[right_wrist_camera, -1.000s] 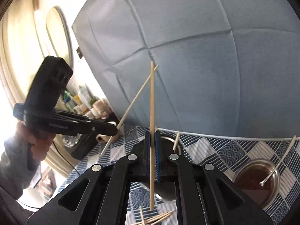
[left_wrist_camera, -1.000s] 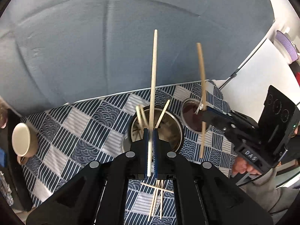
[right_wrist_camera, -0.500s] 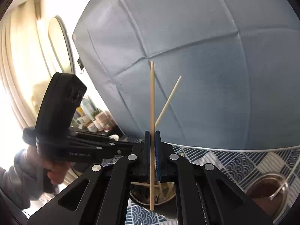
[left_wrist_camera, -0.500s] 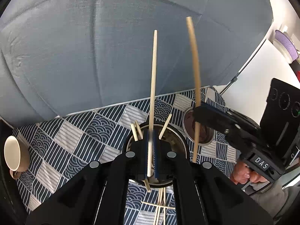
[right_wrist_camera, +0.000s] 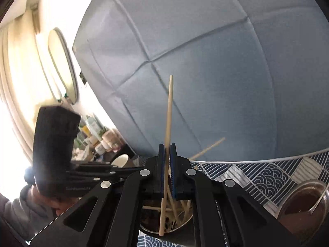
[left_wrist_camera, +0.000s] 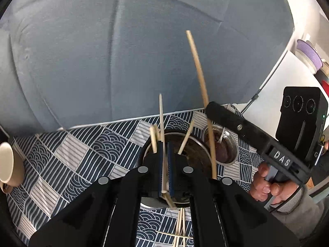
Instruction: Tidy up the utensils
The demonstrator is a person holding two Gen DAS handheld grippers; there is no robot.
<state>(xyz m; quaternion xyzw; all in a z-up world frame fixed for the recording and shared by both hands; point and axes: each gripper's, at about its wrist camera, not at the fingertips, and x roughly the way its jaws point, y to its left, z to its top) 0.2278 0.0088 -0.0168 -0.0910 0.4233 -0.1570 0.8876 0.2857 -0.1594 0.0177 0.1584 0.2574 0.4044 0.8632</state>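
Several chopsticks already stand in the steel holder (left_wrist_camera: 197, 144), each gripper's jaws, left gripper (left_wrist_camera: 164, 168) and right gripper (right_wrist_camera: 168, 173), loosely flank one more chopstick over it, and loose chopsticks (left_wrist_camera: 181, 228) remain on the desk (left_wrist_camera: 82, 164).

Patterned tablecloth (left_wrist_camera: 86, 154), steel holder (left_wrist_camera: 197, 144), glass jar (left_wrist_camera: 228, 150), mug (left_wrist_camera: 8, 164), loose chopsticks (left_wrist_camera: 180, 226)
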